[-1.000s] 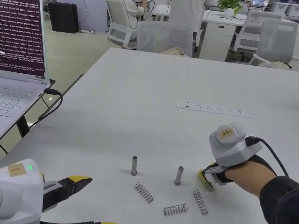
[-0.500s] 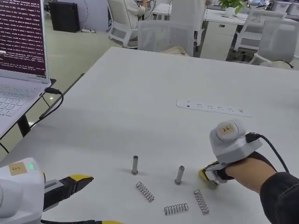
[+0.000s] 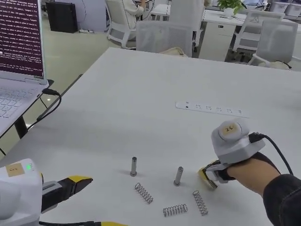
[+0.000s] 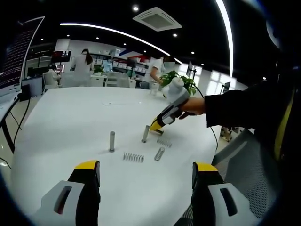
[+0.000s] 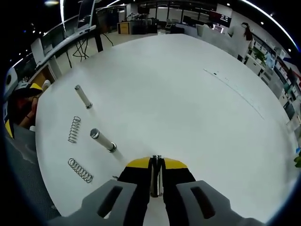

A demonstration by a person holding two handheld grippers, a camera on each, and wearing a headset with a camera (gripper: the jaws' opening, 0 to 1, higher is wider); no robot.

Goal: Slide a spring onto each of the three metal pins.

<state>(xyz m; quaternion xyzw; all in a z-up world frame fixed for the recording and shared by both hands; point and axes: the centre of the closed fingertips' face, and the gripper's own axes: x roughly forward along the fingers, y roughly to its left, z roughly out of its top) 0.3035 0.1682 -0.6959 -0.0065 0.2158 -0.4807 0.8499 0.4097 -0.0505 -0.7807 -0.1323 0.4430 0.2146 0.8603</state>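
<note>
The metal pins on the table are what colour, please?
Silver-grey; the metal pins show best in the head view.

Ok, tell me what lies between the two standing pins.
Nothing. In the head view the table between the left-hand pin and the right-hand pin is bare; the springs lie nearer the person.

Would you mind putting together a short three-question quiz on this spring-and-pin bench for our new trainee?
1. How many springs lie loose on the table?
2. True or false: one of them already sits on a pin.
3. Which gripper has its jaws wide apart? A: the left gripper. B: the right gripper.

Key: 1: three. 2: false, as both standing pins are bare. 3: A.
</note>
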